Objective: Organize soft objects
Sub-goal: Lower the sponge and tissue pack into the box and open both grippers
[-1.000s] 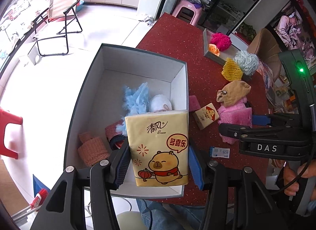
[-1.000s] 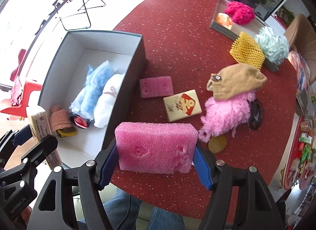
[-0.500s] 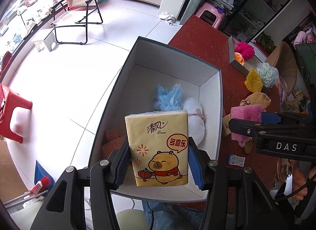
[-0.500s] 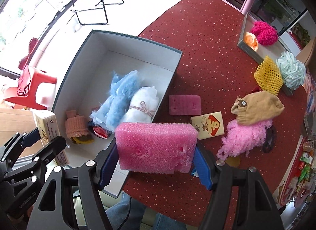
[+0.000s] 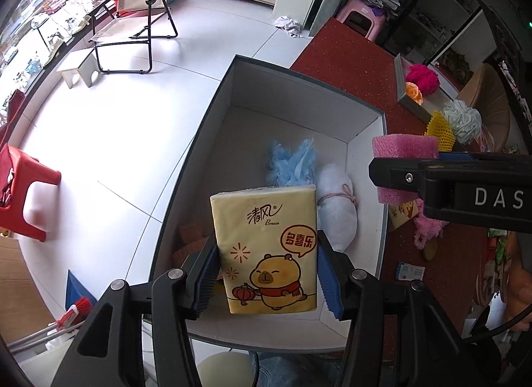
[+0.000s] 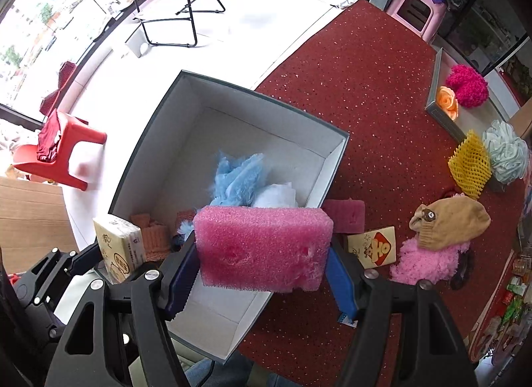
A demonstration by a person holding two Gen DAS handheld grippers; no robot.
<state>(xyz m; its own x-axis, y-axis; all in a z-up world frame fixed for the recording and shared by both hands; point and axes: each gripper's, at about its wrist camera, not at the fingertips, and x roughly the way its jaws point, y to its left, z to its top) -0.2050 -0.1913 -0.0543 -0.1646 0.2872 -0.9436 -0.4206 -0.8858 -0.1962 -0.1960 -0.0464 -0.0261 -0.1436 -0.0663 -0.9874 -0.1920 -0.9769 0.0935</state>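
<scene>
A yellow cartoon-printed tissue pack [image 5: 266,250] and a pink rectangular foam sponge [image 6: 262,247] hang over the open grey cardboard box [image 6: 232,120].

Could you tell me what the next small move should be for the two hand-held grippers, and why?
Probably lower the left hand-held gripper and release its tissue pack into the grey box: it already hangs over the box's bare near floor, while the right hand-held gripper holds the pink sponge over the box's rim.

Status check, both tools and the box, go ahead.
Left tool shut on tissue pack, over box. Right tool shut on pink sponge, above box's near wall. Nothing blocking.
</scene>
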